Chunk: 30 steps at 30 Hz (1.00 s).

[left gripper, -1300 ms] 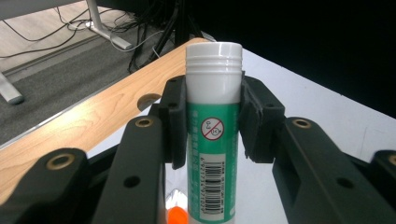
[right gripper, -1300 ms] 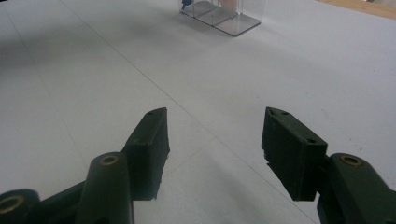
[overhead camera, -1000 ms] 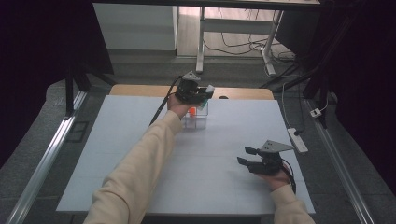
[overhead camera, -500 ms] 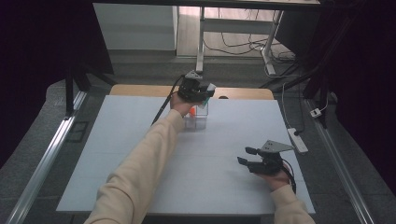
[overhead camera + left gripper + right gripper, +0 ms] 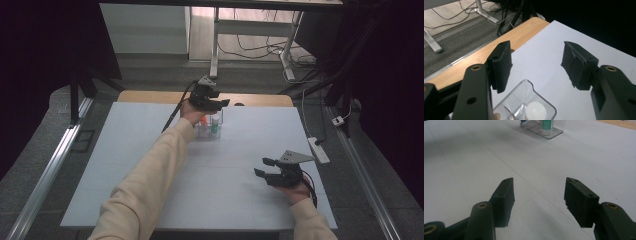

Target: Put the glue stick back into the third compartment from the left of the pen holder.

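Release step: left gripper [image 5: 216,103] jaws have just been opening, empty, above the clear organizer [image 5: 209,131]; right gripper [image 5: 267,168] jaws apart; next, withdraw upward.

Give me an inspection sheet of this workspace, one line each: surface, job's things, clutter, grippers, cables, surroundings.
Surface: white table sheet, wooden edge at the far side.
Job's things: clear container holding an orange item and a green bottle.
Clutter: nothing seen.
Grippers: left gripper above the container, jaws just opened, nothing between them; right gripper open, over bare sheet.
Cables: power strip at the right edge; floor cables beyond.
Surroundings: grey floor, desk legs, dark sides.
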{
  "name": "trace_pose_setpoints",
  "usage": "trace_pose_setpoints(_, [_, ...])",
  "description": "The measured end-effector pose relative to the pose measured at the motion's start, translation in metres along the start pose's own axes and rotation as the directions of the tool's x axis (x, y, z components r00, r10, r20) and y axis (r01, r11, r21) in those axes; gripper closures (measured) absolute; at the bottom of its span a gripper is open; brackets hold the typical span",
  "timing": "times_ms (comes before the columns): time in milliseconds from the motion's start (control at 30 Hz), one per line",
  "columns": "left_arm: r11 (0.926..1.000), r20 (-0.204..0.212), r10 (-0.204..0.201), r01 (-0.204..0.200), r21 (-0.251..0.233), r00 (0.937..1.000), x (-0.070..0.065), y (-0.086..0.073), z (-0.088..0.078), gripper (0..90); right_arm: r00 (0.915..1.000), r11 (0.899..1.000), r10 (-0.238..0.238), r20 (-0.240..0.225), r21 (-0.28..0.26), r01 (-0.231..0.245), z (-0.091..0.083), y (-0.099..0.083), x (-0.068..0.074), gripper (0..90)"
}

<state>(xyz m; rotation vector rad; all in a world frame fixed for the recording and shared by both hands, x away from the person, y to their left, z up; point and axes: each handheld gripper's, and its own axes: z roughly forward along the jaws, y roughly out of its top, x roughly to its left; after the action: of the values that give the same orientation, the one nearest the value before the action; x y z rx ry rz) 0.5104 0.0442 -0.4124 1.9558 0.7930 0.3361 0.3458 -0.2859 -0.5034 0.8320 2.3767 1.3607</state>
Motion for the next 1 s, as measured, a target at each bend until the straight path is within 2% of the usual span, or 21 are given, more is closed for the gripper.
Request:
trace_pose_setpoints(367, [0.9999,0.057,0.001,-0.002,0.014,0.9984,-0.004,-0.011,-0.019,40.8,1.0000,1.000,0.005,0.004,-0.002,-0.005,0.000,0.000,-0.001,41.3])
trace_pose_setpoints(633, [0.9999,0.085,-0.007,0.007,0.010,0.9963,-0.006,-0.026,-0.039,40.8,0.9999,1.000,0.007,0.015,-0.007,-0.006,-0.001,-0.001,-0.003,41.3])
trace_pose_setpoints(1000, [1.0000,0.065,-0.009,0.009,0.005,0.9978,-0.012,-0.049,-0.075,40.8,0.9996,1.000,0.003,0.028,-0.004,-0.003,-0.004,-0.002,-0.004,41.2])
